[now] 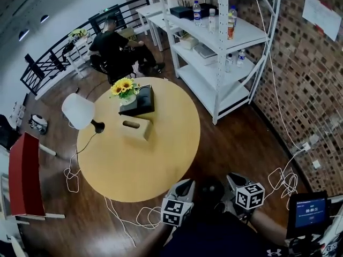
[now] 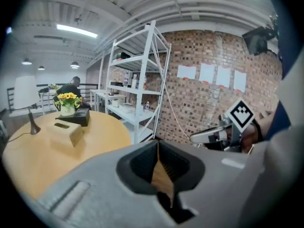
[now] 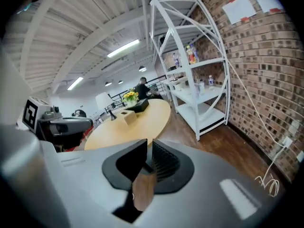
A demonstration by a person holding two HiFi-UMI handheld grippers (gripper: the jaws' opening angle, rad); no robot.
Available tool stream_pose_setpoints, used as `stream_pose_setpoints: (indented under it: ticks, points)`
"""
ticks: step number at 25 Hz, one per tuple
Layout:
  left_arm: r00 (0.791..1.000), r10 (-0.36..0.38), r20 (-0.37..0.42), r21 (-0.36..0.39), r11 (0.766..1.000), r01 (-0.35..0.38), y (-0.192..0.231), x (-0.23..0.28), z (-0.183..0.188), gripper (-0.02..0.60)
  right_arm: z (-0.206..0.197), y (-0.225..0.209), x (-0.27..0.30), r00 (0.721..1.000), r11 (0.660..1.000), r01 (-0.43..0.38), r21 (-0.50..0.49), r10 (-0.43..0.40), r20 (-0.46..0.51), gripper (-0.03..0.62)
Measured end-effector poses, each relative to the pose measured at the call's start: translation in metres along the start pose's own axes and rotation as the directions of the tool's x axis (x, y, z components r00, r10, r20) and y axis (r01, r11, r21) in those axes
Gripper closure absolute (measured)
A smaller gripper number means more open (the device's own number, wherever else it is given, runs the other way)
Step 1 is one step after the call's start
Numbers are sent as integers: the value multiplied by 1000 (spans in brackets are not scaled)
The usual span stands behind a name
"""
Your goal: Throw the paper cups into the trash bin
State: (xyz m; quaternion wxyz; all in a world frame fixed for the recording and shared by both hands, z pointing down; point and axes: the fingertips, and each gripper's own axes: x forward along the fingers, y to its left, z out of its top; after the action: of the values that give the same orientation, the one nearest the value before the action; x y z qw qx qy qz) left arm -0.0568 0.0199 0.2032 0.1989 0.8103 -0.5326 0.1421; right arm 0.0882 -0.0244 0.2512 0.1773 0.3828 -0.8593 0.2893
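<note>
The left gripper (image 2: 157, 145) has its jaws pressed together at the tips. Only a thin wedge of brown floor shows below the contact line, and nothing is held. The right gripper (image 3: 146, 147) has its jaws standing slightly apart, with a narrow slot between the ribbed pads. Floor shows through the slot and nothing is in it.

In the head view both grippers sit at the bottom edge, side by side, off the near rim of the round wooden table (image 1: 161, 159). Between them is a dark rounded shape (image 1: 210, 190) that cannot be identified.

The paper cups and the trash bin cannot be located in any view.

On the far half of the table:
- A tan tissue box (image 1: 135, 127) lies nearest the centre.
- A black box (image 1: 140, 101) sits just behind the tissue box.
- A vase of sunflowers (image 1: 123, 87) stands against the black box's left corner.
- A white lamp (image 1: 78, 110) stands at the table's left edge.

Around the table:
- A red chair (image 1: 24, 175) stands well to the left.
- White cables (image 1: 126, 218) trail on the wooden floor (image 1: 236, 143) near the table's base.
- A white shelving unit (image 1: 225, 42) carrying bottles (image 1: 197, 12) stands against the brick wall (image 1: 311, 79) on the right.
- A person (image 1: 112, 50) in dark clothing sits beyond the table, by the railing.
- A small lit screen (image 1: 310, 210) shows at the lower right.
</note>
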Motion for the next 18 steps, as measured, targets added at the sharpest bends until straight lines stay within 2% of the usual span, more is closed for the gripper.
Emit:
stream_pose_setpoints:
  ticks: [4,8,13,16,18]
  points:
    - [998,-33,57,-30,999,35,-10,0,26,569,45,9,-30,987,999,28,29,-33,155,559]
    - [993,-65,98,-55,996,71,-28,-1,45,569,71,17,-49,965,1000,30,-1,-29,260,560]
    - [993,-70,91,-64,995,76,-42,-3,43,569,72,22,-59,959,1000,9,-14,-5,285,562]
    - [997,-30,78,-80,996,36,-50,-9,35,569,61,25,-65,960,999,-34,-16,37,276,560]
    - [997,5,81,-118,993,5,-61,-13,29,569,45,25,-68,967,997,-72,-17,74,244,562]
